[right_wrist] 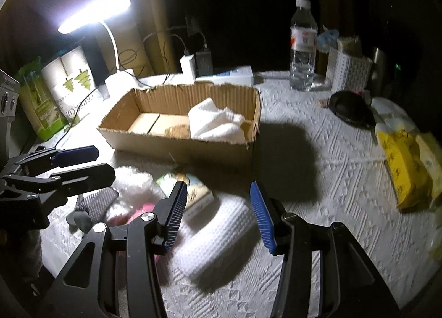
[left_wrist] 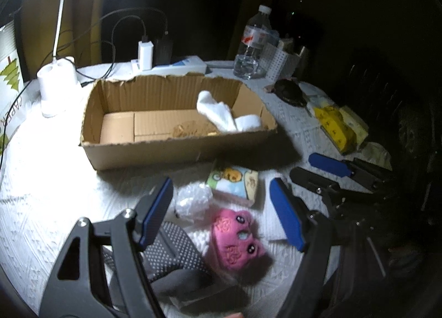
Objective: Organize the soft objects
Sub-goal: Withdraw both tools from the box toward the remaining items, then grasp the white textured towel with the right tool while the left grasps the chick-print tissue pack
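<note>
Hovering: both grippers hang above the tabletop [right_wrist: 317, 152], angled down at a cluster of soft things in front of the box [left_wrist: 176, 149].
Left gripper [left_wrist: 221, 216]: fingers spread, nothing between the pads; the pink plush and the bubble wrap lie below the gap.
Right gripper [right_wrist: 218, 216]: fingers spread and empty, over the white towel; seen from the left wrist it sits just to the right of the left gripper.
Box: open cardboard, torn rim, on the tabletop beyond the cluster.
Socks [left_wrist: 221, 113]: white, bunched, inside the box at its right end.
Pink plush [left_wrist: 237, 240]: face up on the tabletop, near the left gripper's right finger.
Bubble wrap [left_wrist: 193, 199]: crumpled, just left of the tissue pack.
Tissue pack [left_wrist: 234, 182]: cartoon print, between the box and the plush.
Grey dotted cloth [left_wrist: 176, 249]: partly under the left gripper's left finger, beside the plush.
White towel [right_wrist: 218, 238]: folded, waffle weave, below the right gripper's gap.
Yellow packs [right_wrist: 406, 169]: far right edge of the tabletop, well apart from the box.
Bottle [right_wrist: 302, 44]: clear, upright, behind the box on the right.
Lamp [right_wrist: 94, 14]: lit, behind the box on the left.
</note>
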The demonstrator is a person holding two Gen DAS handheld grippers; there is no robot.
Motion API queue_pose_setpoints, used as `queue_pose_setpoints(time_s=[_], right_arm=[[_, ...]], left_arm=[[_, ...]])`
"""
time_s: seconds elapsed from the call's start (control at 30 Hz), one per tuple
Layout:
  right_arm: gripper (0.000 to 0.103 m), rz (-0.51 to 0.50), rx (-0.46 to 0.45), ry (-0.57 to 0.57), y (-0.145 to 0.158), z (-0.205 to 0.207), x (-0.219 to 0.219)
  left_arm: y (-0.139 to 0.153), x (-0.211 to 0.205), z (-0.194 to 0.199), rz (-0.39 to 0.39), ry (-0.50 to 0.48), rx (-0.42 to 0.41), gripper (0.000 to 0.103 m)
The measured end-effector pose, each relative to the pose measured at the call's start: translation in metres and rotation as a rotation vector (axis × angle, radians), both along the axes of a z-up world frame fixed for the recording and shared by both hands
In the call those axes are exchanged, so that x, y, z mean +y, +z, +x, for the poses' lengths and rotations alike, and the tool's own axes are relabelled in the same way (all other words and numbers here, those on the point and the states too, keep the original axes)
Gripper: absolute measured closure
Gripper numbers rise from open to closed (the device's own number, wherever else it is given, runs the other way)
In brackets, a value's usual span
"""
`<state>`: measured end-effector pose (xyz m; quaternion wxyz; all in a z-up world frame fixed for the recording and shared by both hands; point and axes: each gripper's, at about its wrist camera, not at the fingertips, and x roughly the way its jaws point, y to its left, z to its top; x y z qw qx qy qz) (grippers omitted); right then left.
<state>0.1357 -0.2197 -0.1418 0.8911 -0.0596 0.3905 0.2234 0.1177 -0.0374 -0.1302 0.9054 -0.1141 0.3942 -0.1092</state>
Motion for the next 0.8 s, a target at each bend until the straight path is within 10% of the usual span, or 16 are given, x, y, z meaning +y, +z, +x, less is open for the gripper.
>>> queue_pose_setpoints(time_s=[0.7,0.8], right_arm=[[0.054,0.026,0.163,0.008,-0.059,0.011,-0.002],[0.082,0.036,0.167,0.028,-0.060,0.012,-0.004]], left_arm=[[-0.021,-0.019,0.008,0.070,-0.019,0.058,0.029],[-0.022,-0.025,0.013,0.078,-0.027,0.066,0.029]])
